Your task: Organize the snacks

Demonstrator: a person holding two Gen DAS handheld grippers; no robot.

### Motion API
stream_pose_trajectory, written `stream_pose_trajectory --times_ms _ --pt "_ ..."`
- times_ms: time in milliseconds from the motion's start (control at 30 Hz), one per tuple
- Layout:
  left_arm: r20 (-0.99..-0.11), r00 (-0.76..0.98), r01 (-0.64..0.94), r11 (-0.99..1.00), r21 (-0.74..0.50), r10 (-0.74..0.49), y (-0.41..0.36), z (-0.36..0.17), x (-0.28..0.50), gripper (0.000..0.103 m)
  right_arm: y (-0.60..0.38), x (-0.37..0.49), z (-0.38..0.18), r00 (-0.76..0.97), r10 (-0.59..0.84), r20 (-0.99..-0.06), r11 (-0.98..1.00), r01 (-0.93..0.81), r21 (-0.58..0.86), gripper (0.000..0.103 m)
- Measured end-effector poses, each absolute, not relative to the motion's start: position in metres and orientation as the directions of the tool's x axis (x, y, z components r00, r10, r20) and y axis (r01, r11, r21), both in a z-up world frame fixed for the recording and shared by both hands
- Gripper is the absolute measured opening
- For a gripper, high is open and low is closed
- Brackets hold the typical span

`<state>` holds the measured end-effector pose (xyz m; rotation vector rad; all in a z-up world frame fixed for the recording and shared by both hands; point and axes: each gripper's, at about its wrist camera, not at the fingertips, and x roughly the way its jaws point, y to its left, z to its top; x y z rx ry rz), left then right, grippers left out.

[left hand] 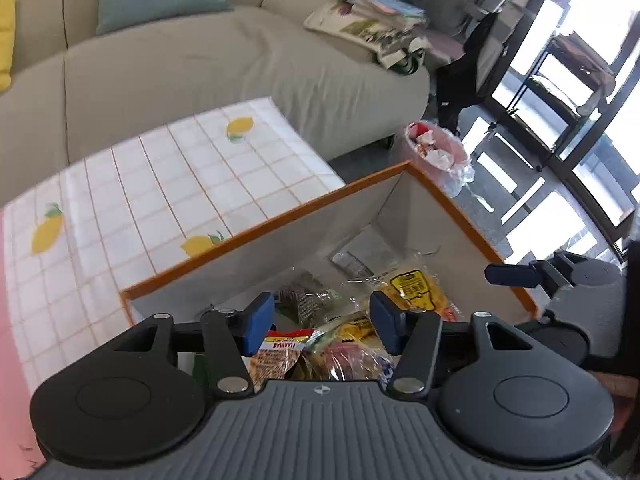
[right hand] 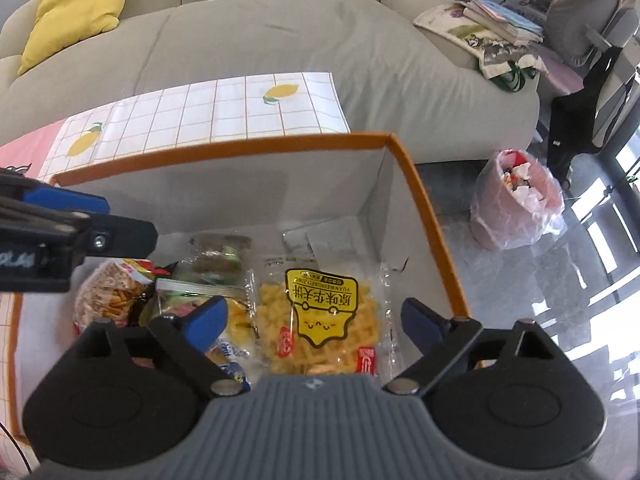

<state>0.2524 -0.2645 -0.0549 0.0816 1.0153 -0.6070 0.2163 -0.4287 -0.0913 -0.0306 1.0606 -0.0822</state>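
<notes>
- Around me I see a sofa (right hand: pixel 280 52), a lemon-print cloth (left hand: pixel 160 184) and a bin (right hand: pixel 520 200) on the floor.
- The box (right hand: pixel 424 208) walls ring the snacks; nothing covers them.
- My left gripper (left hand: pixel 322 322) hangs open above the red packet (left hand: pixel 280 356), pads clear.
- My right gripper (right hand: pixel 314 322) stands wide over the yellow packet (right hand: pixel 320 320), holding nothing.

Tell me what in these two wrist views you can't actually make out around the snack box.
- Near side of the orange-rimmed box: both views, covered by the camera housings.
- Snacks beneath the yellow waffle pack: right view, buried under it and other bags.
- Mimi packet: left view, lower part behind the left tongs.
- Flat papers at the box's far corner: print too small to read.
</notes>
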Motion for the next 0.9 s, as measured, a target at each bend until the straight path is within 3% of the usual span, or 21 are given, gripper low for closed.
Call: stream_pose_trajectory --times_ms 333,600,700,900 --pt "-0.695 0.58 0.534 0.843 -0.069 -0.425 -0.201 0.044 0.176 0.076 -0.393 0.167 -0.002 0.587 -0.019 -0.809 1.0 0.018 -0.01 0.096" --pt "-0.516 0.781 0.445 0.893 0.063 -0.352 -0.133 0.104 0.091 0.086 -0.344 0.079 0.087 0.79 0.057 -0.61 0.998 -0.029 0.056 0.1" --pt "-0.48 0.82 0.389 0.919 0.067 -0.312 -0.112 0.113 0.058 0.087 -0.326 0.042 0.1 0.824 0.08 -0.561 0.995 -0.037 0.088 0.1" --pt "-0.454 0.86 0.295 0.953 0.069 -0.233 -0.081 0.114 0.008 0.088 -0.281 -0.011 0.095 0.862 0.013 -0.506 1.0 -0.008 0.013 0.1"
